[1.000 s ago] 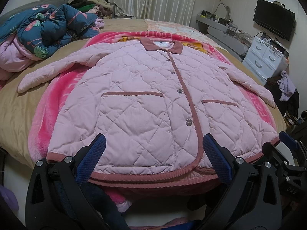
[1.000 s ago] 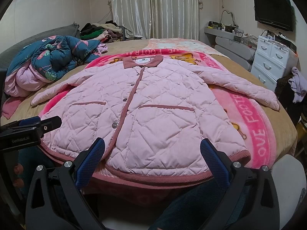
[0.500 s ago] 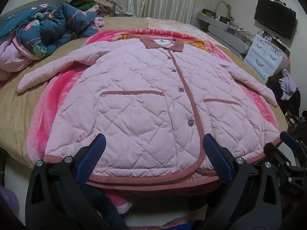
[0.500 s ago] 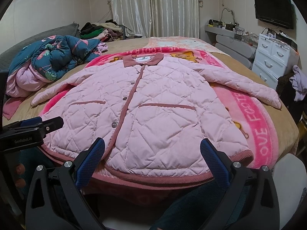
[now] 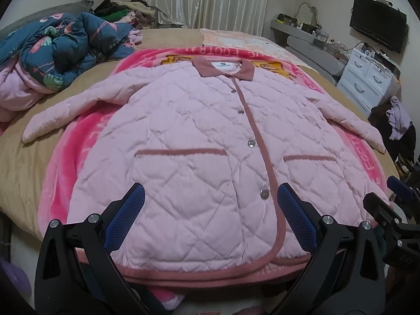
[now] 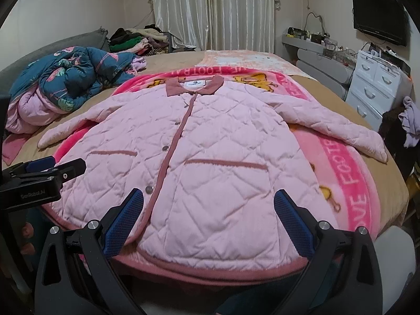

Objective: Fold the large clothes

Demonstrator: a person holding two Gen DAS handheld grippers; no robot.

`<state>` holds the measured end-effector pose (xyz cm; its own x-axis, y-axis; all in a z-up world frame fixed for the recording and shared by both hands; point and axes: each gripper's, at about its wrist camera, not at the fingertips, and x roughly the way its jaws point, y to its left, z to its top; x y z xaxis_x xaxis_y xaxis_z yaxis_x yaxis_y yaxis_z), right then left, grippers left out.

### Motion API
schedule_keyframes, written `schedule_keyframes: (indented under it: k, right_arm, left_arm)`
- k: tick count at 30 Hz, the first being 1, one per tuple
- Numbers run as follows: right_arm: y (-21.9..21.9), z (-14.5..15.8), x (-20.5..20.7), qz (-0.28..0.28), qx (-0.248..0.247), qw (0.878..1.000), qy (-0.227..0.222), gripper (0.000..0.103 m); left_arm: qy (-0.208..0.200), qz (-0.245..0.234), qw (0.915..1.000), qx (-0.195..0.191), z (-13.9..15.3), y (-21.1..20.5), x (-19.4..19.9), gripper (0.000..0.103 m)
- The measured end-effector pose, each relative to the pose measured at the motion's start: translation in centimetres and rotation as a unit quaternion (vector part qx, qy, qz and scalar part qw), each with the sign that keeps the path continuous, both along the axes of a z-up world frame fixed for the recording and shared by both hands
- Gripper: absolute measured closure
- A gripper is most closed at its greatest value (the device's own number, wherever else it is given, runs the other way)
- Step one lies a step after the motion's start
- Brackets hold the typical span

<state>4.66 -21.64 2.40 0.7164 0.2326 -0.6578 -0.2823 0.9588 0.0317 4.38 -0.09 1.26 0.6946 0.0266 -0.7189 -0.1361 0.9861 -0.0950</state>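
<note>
A pink quilted jacket (image 5: 199,141) is laid flat, front up and buttoned, on a pink blanket (image 5: 86,131) just ahead of both grippers, its collar at the far end and its hem nearest the fingers. The left gripper (image 5: 210,218) is held wide open above the hem, with nothing between its blue pads (image 5: 123,220); the right gripper (image 6: 207,218) is likewise spread and empty over the hem's other half. The fold appears not yet begun. It would be judged best started with a sleeve: the left sleeve (image 5: 68,107), lying ahead and to the left of the left gripper, should be pinched near the cuff and carried across the chest, the quilting kept smooth so that no bulk is trapped. The right sleeve (image 6: 338,128) reaches close to the bed's edge ahead and to the right of the right gripper, so little margin is left there. A bundled quilt (image 5: 65,50) crowds the far left, while the bed beyond the collar is open.
</note>
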Motion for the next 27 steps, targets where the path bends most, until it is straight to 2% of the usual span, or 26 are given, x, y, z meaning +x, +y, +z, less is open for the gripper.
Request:
schedule_keyframes:
  k: [18,27]
  right_arm:
    - [0.4,2.6,7.4,-0.015,0.026,1.000,0.002,0.004]
    - [0.9,4.9,11.7,-0.029,0.030,0.999,-0.006,0.004]
  left_arm:
    - [-0.011,0.029,0.9995,0.008,2.8,2.1,6.7,0.008]
    - [-0.021,0.037,0.9991,-0.003,4.3,3.0,11.1,0.008]
